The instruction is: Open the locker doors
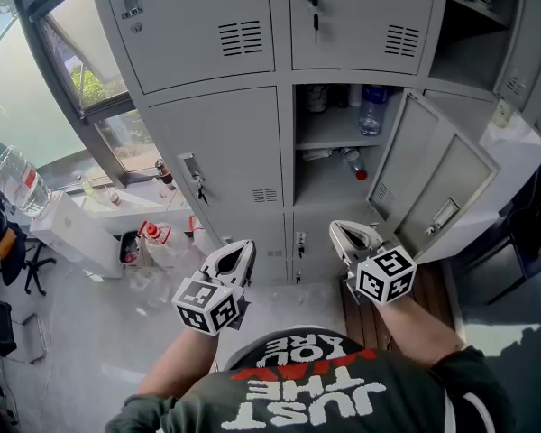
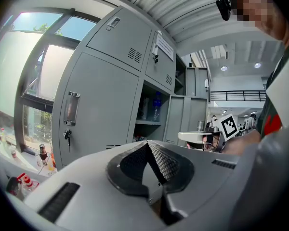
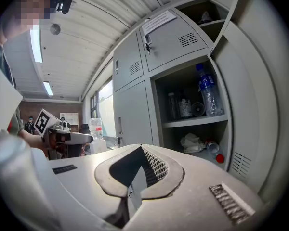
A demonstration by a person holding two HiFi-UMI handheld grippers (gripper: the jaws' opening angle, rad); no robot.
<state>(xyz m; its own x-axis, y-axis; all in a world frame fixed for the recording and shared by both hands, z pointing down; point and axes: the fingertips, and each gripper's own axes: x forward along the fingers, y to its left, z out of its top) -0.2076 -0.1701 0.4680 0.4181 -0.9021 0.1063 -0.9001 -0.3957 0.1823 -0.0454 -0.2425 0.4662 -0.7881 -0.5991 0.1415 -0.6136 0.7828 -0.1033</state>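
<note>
Left tongs (image 1: 241,247): were closed, empty.
Right tongs (image 1: 341,233): were closed, empty.
Door (image 1: 234,142): looked stiff, light metal; handle (image 1: 191,170) seemed the hold.

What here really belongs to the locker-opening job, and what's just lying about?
Belongs to the job:
closed locker door with a key in it; open locker door; left gripper and right gripper, both shut and empty.

Lying about:
water bottle on the open locker's shelf; red-capped bottle below it; large clear jug by the window; small bottles on the sill.
</note>
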